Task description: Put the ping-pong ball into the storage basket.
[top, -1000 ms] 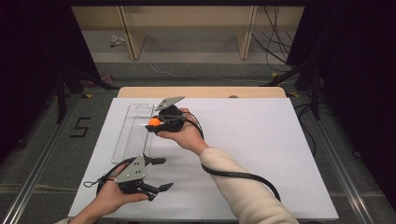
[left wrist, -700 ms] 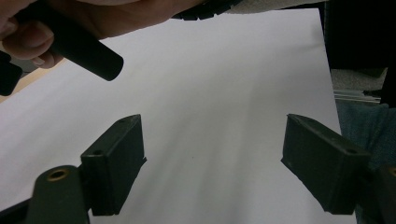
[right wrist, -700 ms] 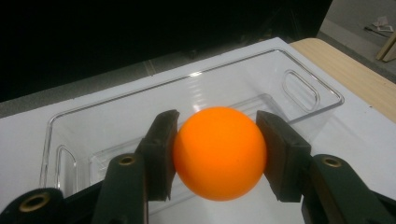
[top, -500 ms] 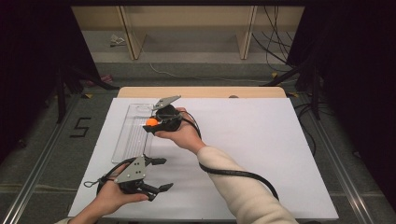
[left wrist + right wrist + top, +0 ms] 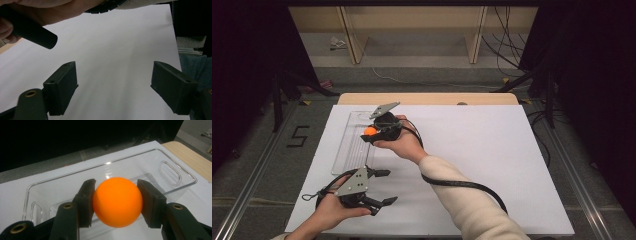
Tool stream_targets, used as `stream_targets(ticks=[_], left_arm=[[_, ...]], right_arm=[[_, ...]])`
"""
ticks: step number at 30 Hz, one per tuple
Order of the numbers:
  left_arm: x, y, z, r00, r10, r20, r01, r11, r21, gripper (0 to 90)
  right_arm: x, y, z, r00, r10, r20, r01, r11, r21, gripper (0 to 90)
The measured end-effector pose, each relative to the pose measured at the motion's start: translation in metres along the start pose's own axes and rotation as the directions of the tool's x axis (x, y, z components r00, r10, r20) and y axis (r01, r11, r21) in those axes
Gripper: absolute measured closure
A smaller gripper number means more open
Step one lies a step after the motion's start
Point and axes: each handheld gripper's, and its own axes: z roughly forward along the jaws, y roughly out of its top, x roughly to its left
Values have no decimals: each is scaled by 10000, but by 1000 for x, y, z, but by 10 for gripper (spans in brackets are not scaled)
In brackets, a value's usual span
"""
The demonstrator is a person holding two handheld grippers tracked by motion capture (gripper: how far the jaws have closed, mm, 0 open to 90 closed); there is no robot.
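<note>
- While I watch the right gripper, its jaws are clenched on the orange ball, one pad pressing each side, and that grip has not loosened at all over the last second.
- Compared with a second ago, the right hand has crept only slightly toward the clear tray; in the high view the orange ball now hangs over the tray's right-hand edge.
- From the right gripper view, I see the clear tray spread directly beneath and beyond the ball, its bottom bare.
- My left gripper has held its place near the front edge of the white table, jaws spread wide with nothing between them, just white surface in the left gripper view.
- My read: the carry is nearly finished and the ball looks about ready for release into the tray.
- A round ball may roll once freed, so I'd lower it close to the tray floor first.
</note>
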Motion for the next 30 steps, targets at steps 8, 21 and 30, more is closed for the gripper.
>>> stream_targets(ticks=[8, 21, 30], left_arm=[[0, 0, 0, 10000, -3, 29, 3, 10000, 3, 203], [-1, 0, 0, 10000, -7, 60, 7, 10000, 8, 203], [-1, 0, 0, 10000, 2, 73, -2, 10000, 10, 203]], right_arm=[[0, 1, 5, 9999, 6, -102, -6, 10000, 35, 512], [1, 2, 15, 9996, 17, -273, -8, 9995, 315, 512], [2, 6, 21, 9992, -78, -386, 93, 9992, 381, 512]])
